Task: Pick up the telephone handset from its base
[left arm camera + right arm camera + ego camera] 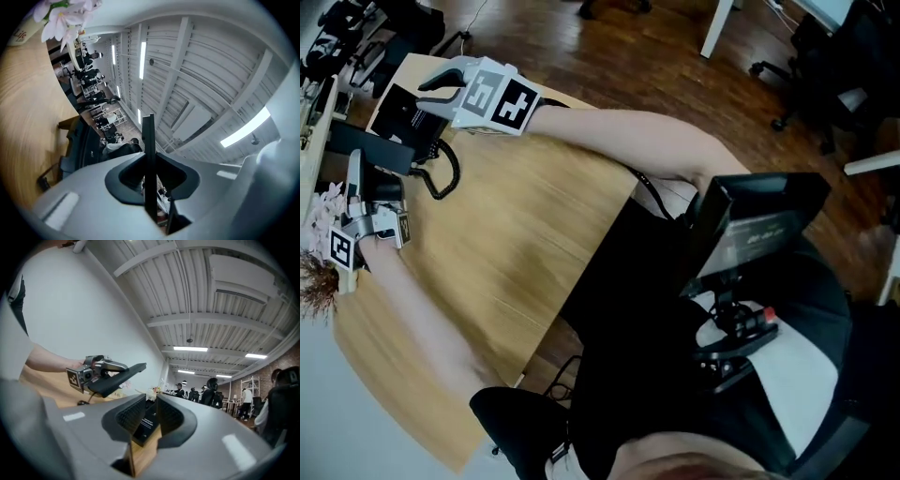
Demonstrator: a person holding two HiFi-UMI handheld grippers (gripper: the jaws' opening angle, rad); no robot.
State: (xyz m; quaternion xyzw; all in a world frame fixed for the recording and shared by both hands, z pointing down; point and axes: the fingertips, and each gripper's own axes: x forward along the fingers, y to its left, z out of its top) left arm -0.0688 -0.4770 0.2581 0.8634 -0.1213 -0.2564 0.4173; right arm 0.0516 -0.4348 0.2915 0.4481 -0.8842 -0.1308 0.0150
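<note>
Black telephone handset is clamped in the left hand-held gripper, jaws shut tight on it. In the left gripper view it shows only as a thin dark strip running straight out between the pads, so the grip is across its thin side. In the right gripper view the handset's long axis extends out past the jaws, tilted a bit upward, and it is in the air, clear of the light wooden counter. It is off its cradle, so the pick looks mostly done. The flat black telephone base with a white label lies toward the right hand-held gripper, whose jaws stand part closed on the base edge, apparently pinning it down. The left is the only one on the handset. A black coiled cord loops on the counter between handset and base. Any further lift goes away from the base and, I judge, is limited by cord slack.
</note>
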